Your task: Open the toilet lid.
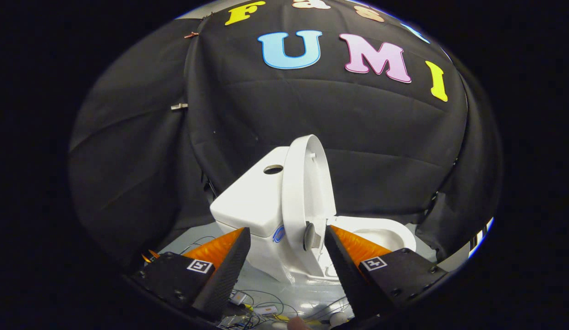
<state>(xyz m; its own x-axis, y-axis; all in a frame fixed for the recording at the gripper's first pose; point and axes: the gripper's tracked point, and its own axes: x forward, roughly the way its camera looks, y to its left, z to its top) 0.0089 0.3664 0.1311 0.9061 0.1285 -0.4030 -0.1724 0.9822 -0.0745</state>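
Against the black cloth, the toilet (266,215) lid (307,192) stands upright; gripper (286,247) fingers spread, ready to withdraw.

The toilet (261,206) looks like smooth, shiny china, and its raised lid (307,183) like glossy hard plastic. At 12 o'clock beyond them hangs soft, matt, wrinkled cloth (312,114). The open gripper (286,243) has ribbed, rubbery pads (353,245) and dull, woven-looking fingers.

Thin loose wires (266,302) in white and yellow lie tangled on the pale glossy floor (302,293). A small silver metal clip (179,106) pins the black wall cloth (128,160).
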